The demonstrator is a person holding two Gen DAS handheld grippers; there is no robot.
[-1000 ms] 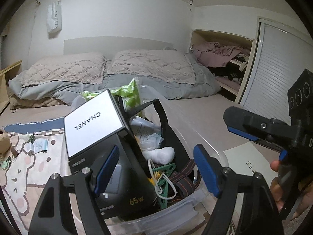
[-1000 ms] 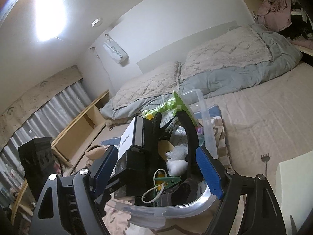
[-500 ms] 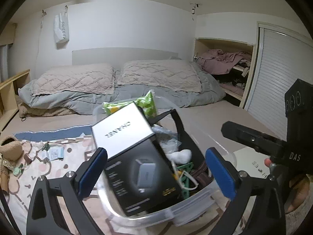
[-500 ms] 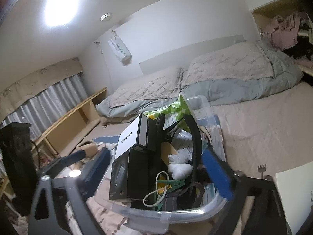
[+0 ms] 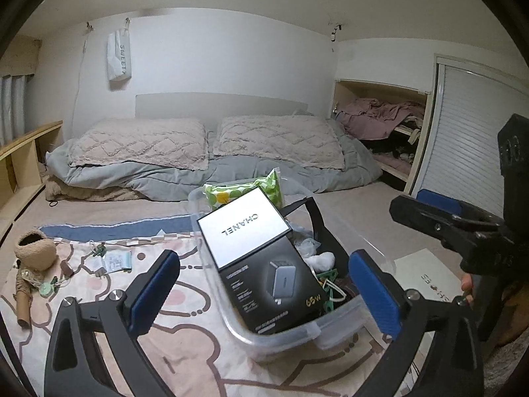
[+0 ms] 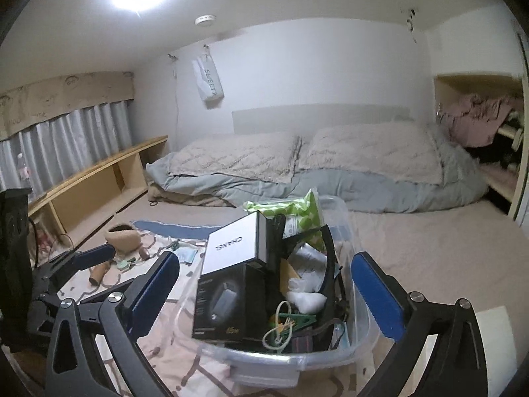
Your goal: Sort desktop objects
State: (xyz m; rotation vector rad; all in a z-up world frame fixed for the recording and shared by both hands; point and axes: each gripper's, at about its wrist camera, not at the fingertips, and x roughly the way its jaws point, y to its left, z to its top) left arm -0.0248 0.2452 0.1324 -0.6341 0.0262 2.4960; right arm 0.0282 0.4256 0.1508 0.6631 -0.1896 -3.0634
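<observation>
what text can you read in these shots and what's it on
"CHANEL": white box in the clear bin, upside down.
"65W": black charger box; its small print is unreadable.
"SWEET", possibly cut off: white bag on the wall.
Partial letters on white paper, unclear.

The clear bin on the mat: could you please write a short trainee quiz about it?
1. True or false: the white box lies on the black box in the bin.
2. The green packet sits at the bin's: A) near end B) far end
3. Does either tool, left or right, hold anything?

Key: 1 true; 2 B; 3 no, both are open and empty.
</observation>
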